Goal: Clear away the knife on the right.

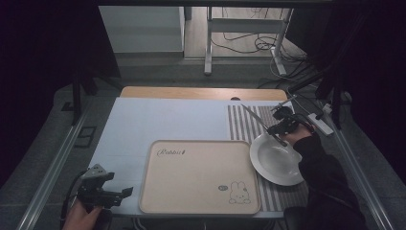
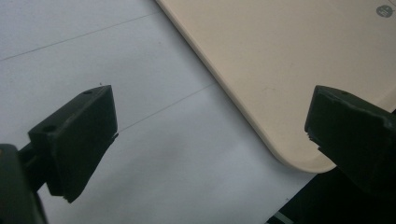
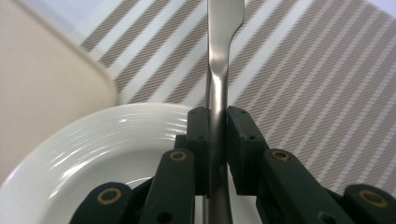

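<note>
Right gripper view shows my right gripper (image 3: 218, 140) clamped on the handle of a metal table knife (image 3: 219, 70), the jaws pressed flat against its two sides. The knife runs straight out ahead of the jaws, over the far rim of the white plate (image 3: 93, 144) and above the striped placemat (image 3: 303, 84); its tip is cut off by the top edge, so I cannot see the blade's end there. From the high view the same knife (image 1: 253, 116) slants up and to the left from my right gripper (image 1: 280, 128), which sits at the plate's (image 1: 275, 160) far edge, with the placemat (image 1: 239, 122) beneath. My dark sleeve (image 1: 321, 167) covers the plate's right side.

My left gripper (image 1: 125, 191) rests near the front left corner of the beige tray (image 1: 196, 177), just beside it. Its jaws stand wide apart with nothing between them, over the pale blue table cover (image 2: 140, 154) and the tray's rounded corner (image 2: 280, 93). The small print on the tray is too blurred to read closely.
</note>
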{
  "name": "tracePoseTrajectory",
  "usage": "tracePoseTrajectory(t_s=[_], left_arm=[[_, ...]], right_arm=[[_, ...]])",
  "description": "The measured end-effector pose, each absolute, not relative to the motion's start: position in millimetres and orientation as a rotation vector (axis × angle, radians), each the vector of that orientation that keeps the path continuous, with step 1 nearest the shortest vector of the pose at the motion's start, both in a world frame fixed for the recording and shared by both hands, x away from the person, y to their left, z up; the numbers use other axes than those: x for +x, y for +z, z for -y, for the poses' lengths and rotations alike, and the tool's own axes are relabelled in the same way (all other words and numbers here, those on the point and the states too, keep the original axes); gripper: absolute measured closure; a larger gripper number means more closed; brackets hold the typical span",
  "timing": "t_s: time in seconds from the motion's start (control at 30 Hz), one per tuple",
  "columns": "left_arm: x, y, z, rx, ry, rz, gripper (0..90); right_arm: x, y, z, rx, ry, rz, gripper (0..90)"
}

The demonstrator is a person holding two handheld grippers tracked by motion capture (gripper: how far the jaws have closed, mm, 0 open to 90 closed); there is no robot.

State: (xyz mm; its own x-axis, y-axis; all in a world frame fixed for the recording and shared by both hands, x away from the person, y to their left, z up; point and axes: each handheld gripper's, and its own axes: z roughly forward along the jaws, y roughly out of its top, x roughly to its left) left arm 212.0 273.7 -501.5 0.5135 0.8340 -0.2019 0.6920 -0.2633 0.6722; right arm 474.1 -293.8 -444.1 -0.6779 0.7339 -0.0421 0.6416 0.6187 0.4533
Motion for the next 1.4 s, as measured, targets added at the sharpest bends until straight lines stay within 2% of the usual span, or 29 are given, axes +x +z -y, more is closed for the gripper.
tracePoseTrajectory(t_s=[1.03, 1.4], left_arm=[[212.4, -501.6, -272.9, 2.032, 0.253, -1.242, 3.6], [212.3, -501.6, -272.7, 2.034, 0.255, -1.241, 3.6]], right_arm=[[372.4, -452.9, 208.3, 0.851, 0.639, -2.799, 80.5], [342.4, -469.4, 182.2, 0.779, 0.628, -2.878, 80.5]])
